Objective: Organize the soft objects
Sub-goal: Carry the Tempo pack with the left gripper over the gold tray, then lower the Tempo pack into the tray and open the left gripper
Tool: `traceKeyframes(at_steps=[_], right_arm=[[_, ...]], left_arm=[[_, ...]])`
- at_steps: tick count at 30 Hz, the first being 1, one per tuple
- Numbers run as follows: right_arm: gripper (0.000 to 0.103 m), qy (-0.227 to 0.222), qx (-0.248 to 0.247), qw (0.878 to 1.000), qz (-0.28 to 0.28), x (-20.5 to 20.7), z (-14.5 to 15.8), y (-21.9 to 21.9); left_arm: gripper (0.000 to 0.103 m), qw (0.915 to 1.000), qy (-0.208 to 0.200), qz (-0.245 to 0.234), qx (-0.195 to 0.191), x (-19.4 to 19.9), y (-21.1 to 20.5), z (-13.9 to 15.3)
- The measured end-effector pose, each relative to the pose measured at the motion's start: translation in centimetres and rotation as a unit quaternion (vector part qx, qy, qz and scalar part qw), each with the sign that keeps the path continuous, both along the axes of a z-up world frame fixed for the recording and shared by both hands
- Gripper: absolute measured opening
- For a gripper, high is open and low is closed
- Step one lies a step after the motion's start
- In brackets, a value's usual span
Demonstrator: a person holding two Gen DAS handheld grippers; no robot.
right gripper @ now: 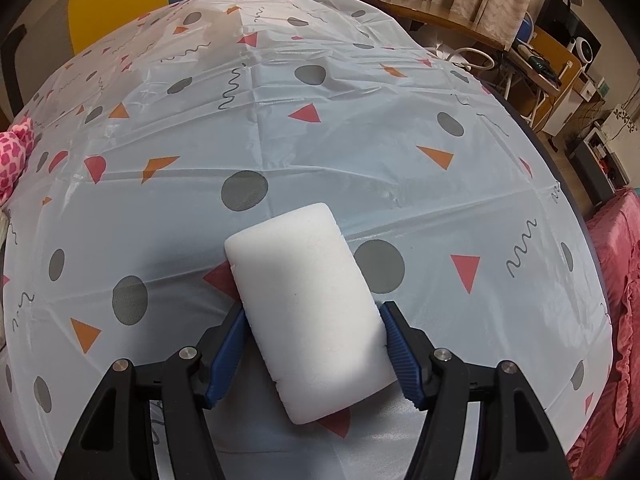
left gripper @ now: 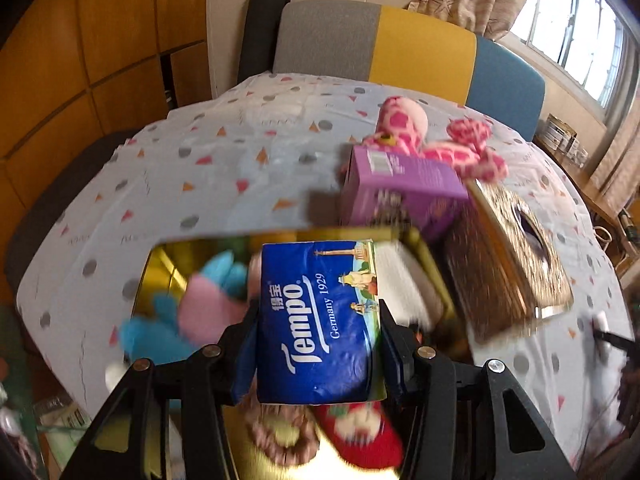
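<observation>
Sponge [right gripper: 316, 312] underside hidden; box [left gripper: 168, 276] blurred

Gold box [left gripper: 168, 264] contents smeared by motion blur, pink spotted plush [right gripper: 16, 152] cut off at frame edge

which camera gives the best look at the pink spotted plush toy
The left wrist view. There the pink spotted plush toy lies in nearly full view on the tablecloth, behind the purple box. The right wrist view catches only a sliver of it at the left edge.
</observation>
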State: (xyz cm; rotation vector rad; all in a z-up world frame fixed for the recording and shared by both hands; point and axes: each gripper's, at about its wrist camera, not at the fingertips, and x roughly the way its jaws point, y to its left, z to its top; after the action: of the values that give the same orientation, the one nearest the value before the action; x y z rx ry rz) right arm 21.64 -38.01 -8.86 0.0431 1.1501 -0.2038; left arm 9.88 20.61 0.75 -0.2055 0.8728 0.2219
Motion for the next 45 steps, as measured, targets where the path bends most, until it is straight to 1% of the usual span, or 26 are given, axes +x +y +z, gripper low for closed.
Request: traceKeyframes(at_steps=[2,6,8,12,15,18,22,27,30,31,34,36,38,45], right_arm=[[0.066,-0.001,-0.003,1.000,0.002,0.0,0.0,0.0],[0.066,-0.003,-0.005,1.000,0.004,-0.1,0.0,0.1],[0.066,-0.003,-0.008,1.000,0.005,-0.2,0.0,0.3],[0.065,-0.005,-0.013,1.000,0.008,-0.2,0.0,0.6],[0.063,-0.005,-0.017,1.000,0.009,-0.3,0.0,0.9],[0.062,0.000,-0.016,1.000,0.006,-0.3,0.1,1.1],[0.062,0.011,-0.011,1.000,0.001,-0.5,0.1,1.6],[0.060,0.028,0.004,0.999,-0.027,-0.5,0.4,2.1],[0.059,0.026,0.030,0.998,-0.045,-0.2,0.6,2.9],[0.059,0.024,0.038,0.998,-0.042,0.0,0.7,3.7],[0.059,0.015,0.034,0.999,-0.020,0.7,1.0,6.5],[0.059,0.018,0.038,0.999,-0.007,1.0,0.8,8.2],[0.059,0.015,0.018,1.000,0.001,1.1,0.6,9.6],[0.059,0.003,0.010,1.000,0.010,0.3,0.5,11.3]], left_arm=[[0.052,1.0000,-0.001,0.001,-0.002,-1.7,-0.2,-0.6],[0.052,0.9999,-0.006,0.005,0.011,-5.3,-0.8,-1.4],[0.052,0.9998,-0.005,0.015,0.014,-6.7,-0.9,-1.8],[0.052,0.9993,-0.004,0.030,0.022,-8.9,-0.8,-2.7],[0.052,0.9986,-0.009,0.035,0.040,-10.3,-1.0,-3.1],[0.052,0.9982,-0.010,0.040,0.044,-11.3,-0.9,-3.7],[0.052,0.9978,-0.010,0.044,0.049,-12.1,-0.7,-4.6],[0.052,0.9981,-0.003,0.049,0.038,-12.3,-0.2,-5.8],[0.052,0.9982,0.003,0.050,0.033,-12.4,0.1,-6.6],[0.052,0.9982,0.005,0.051,0.032,-12.3,0.2,-6.7],[0.052,0.9982,0.005,0.052,0.030,-12.4,0.4,-7.0],[0.052,0.9983,0.005,0.049,0.029,-12.4,0.4,-7.1],[0.052,0.9984,0.004,0.047,0.030,-12.5,0.3,-7.2],[0.053,0.9989,0.004,0.040,0.025,-12.5,0.1,-7.9]])
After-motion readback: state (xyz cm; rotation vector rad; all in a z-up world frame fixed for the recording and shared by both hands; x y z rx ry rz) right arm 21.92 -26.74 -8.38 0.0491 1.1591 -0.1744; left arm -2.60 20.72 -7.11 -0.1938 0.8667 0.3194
